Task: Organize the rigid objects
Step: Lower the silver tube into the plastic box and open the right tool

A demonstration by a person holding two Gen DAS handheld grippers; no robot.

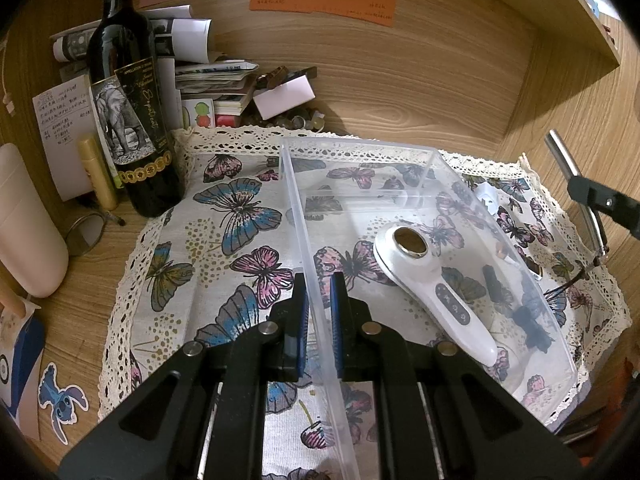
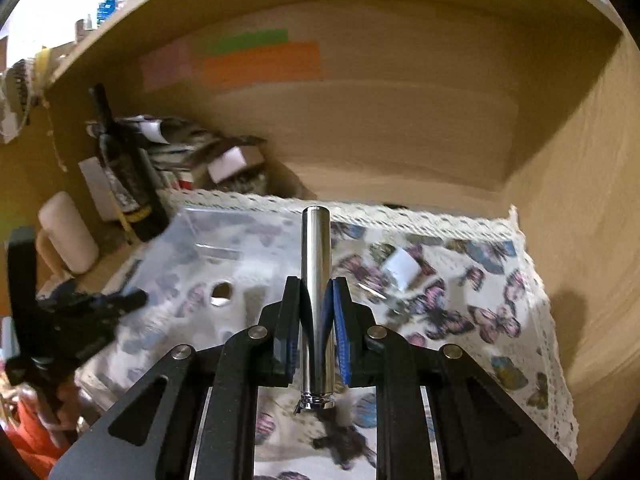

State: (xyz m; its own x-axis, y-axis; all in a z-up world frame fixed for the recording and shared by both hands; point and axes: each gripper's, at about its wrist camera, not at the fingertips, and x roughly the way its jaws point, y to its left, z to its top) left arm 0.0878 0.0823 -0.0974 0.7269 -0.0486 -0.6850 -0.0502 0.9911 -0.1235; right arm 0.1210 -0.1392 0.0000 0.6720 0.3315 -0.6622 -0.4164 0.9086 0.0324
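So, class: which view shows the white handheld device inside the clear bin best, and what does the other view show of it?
The left wrist view: the device lies sharp in the bin, its round head and button panel plain. The right wrist view is blurred; only the round head shows through the bin wall.

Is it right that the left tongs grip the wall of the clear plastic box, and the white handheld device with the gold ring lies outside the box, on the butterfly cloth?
Not quite. The left wrist view shows the white handheld device with the gold ring lying inside the clear plastic box, not outside it. The left tongs do grip its wall.
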